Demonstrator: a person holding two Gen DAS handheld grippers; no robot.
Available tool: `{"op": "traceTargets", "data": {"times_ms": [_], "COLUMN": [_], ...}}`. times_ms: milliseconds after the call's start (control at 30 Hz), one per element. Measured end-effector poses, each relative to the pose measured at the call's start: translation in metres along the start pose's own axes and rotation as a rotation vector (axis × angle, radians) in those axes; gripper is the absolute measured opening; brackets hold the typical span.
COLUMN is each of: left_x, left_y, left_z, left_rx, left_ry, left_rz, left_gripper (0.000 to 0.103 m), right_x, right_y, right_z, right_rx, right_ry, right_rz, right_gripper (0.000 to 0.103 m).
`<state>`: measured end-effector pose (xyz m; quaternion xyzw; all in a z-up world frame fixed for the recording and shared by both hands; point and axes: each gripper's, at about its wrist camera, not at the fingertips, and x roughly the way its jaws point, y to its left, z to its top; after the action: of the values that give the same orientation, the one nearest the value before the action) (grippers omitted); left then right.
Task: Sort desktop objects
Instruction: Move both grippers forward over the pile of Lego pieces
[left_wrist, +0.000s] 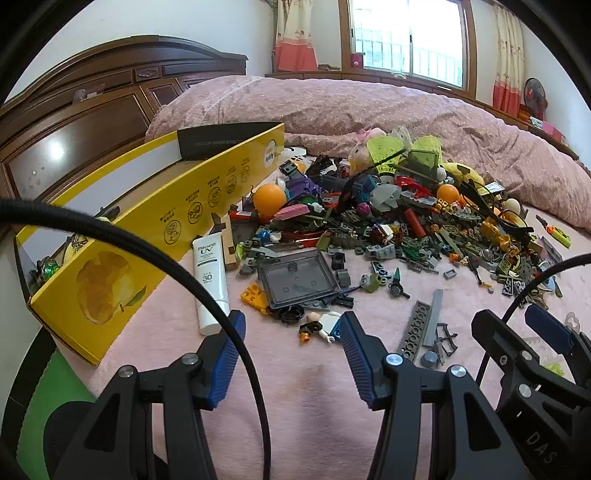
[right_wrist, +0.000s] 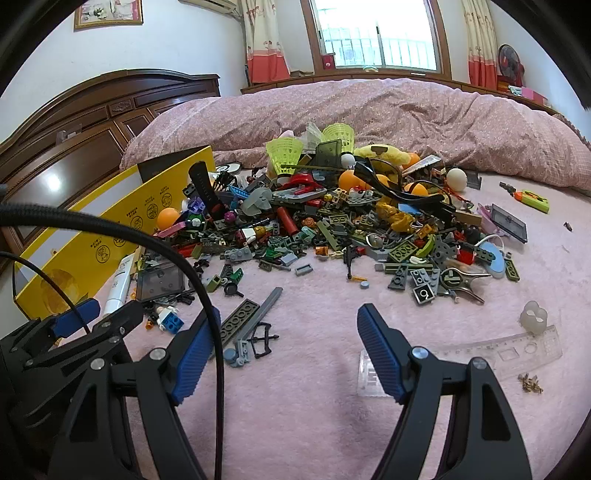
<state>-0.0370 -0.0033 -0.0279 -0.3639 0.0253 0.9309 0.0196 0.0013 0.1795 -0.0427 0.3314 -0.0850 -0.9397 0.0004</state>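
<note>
A big heap of toy bricks and small objects (left_wrist: 388, 221) lies on the pink blanket; it also shows in the right wrist view (right_wrist: 351, 221). A long yellow box (left_wrist: 122, 254) stands open at the left, also in the right wrist view (right_wrist: 96, 240). My left gripper (left_wrist: 291, 325) is open and empty, just short of a white toy figure (left_wrist: 325, 325) and a white sunscreen tube (left_wrist: 210, 277). My right gripper (right_wrist: 288, 321) is open and empty, low over bare blanket, with a dark grey plate (right_wrist: 240, 321) at its left finger.
A clear ruler (right_wrist: 517, 347), a clear block (right_wrist: 369, 373) and a whitish lump (right_wrist: 533, 317) lie near the right gripper. A dark clear lid (left_wrist: 295, 280) lies before the left gripper. A folded quilt (right_wrist: 369, 110) and wooden headboard (left_wrist: 74, 129) lie behind.
</note>
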Motion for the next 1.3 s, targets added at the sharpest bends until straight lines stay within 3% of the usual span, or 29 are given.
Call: {"op": "traceTargets", "data": {"times_ms": [700,967,1133,1300], "left_x": [0.015,0.042,0.06,0.075], "left_y": [0.008,0.002,-0.005,-0.021], "left_z": [0.004,0.031,0.052,0.064], "left_rx": [-0.018,-0.014,-0.005,0.012], "left_ry": [0.017,0.096,0.076,0.09], "left_rz": [-0.009,-0.118,-0.111,-0.156], "left_gripper": [0.054,0.054,0.054,0.054], "right_x": [0.008,0.013,0.023,0.044], "right_y": [-0.002,-0.009,-0.022,-0.035], "right_z": [-0.001,0.012,0.03,0.043], "right_rx": [0.002,0.014,0.058,0.08], "right_ry": [0.02,0.033,0.062,0.104], "right_rz": [-0.016,-0.002,0.005,0.006], "right_gripper": [0.078,0.084,0.085,0.085]}}
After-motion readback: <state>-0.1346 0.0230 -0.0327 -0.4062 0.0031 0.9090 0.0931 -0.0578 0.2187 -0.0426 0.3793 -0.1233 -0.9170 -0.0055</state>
